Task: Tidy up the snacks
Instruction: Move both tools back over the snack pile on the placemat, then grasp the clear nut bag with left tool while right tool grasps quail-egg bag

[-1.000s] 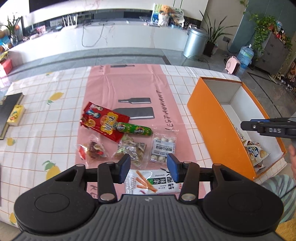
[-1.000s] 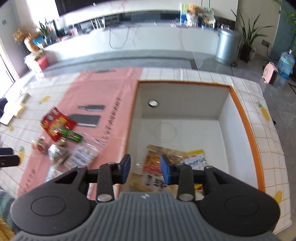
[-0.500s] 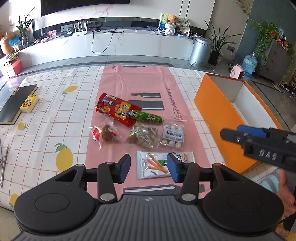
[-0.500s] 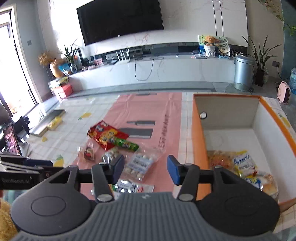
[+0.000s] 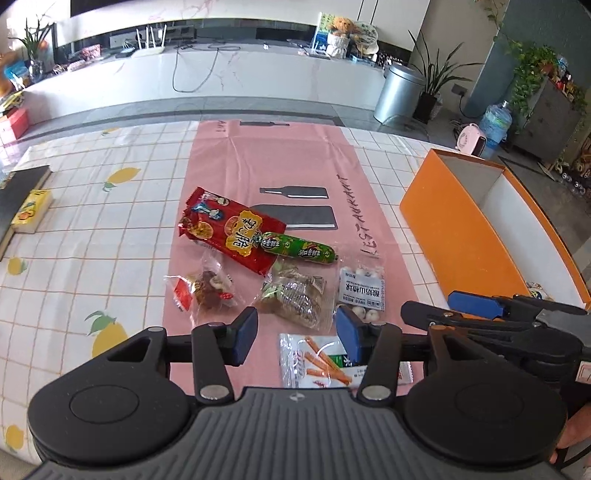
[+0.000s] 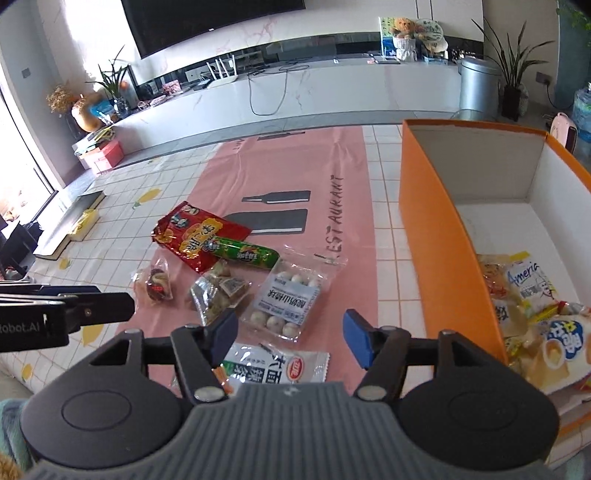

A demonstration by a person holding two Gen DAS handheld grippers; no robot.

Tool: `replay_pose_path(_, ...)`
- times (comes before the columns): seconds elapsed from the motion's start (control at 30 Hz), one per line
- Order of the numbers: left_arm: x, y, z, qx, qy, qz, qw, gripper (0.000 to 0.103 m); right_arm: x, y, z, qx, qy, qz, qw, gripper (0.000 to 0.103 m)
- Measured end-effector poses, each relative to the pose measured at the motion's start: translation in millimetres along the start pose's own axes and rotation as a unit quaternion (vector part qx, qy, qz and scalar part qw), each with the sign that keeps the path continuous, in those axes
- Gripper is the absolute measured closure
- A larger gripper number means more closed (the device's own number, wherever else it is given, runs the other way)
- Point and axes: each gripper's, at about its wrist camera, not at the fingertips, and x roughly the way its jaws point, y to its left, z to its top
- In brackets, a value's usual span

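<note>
Right claw [image 6: 288,338] has swung from the orange box [image 6: 443,236] back over the snacks [image 6: 284,299] on the surface — both claws opening, empty; left claw [image 5: 293,336] hovers alongside.

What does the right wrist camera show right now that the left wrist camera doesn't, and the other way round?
Only the right wrist view: the snack packets already lying inside the orange box, and the wall television.

Only the left wrist view: the right gripper from the side, near the box's corner.

Both: the red packet, the green sausage, the white-ball pack and the carrot-stick packet on the pink mat. Each camera's own jaws are opening, with nothing between them.
</note>
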Motion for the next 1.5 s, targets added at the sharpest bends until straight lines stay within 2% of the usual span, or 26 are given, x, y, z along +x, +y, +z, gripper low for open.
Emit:
replay_pose_path(0.27,55,13,19,-0.032,0.034,-0.014,0.9988,0.045,42,-6,7,0.026,0.032,-0.019,0.999,0.041)
replay_pose_path(0.47,86,19,19,-0.031,0.049,-0.005,0.9983,0.045,61,-12,13,0.036,0.040,-0.022,0.998,0.042)
replay_pose_path(0.6,94,24,17,-0.040,0.050,-0.021,0.9977,0.040,69,-14,16,0.039,0.041,-0.022,0.998,0.041)
replay_pose_path(0.73,100,26,14,-0.044,0.057,-0.025,0.9971,0.030,77,-14,19,0.042,0.044,-0.018,0.998,0.041)
replay_pose_path(0.87,106,34,8,-0.068,0.068,-0.047,0.9943,0.027,82,-13,20,0.040,0.044,-0.022,0.998,0.041)
replay_pose_path(1.0,106,33,7,-0.064,0.063,-0.048,0.9948,0.027,84,-15,21,0.042,0.046,-0.022,0.998,0.041)
replay_pose_path(1.23,105,24,6,-0.036,0.058,-0.046,0.9966,0.036,87,-13,18,0.039,0.051,-0.025,0.998,0.041)
replay_pose_path(1.5,103,23,6,-0.039,0.057,-0.046,0.9965,0.044,88,-17,19,0.040,0.051,-0.030,0.997,0.041)
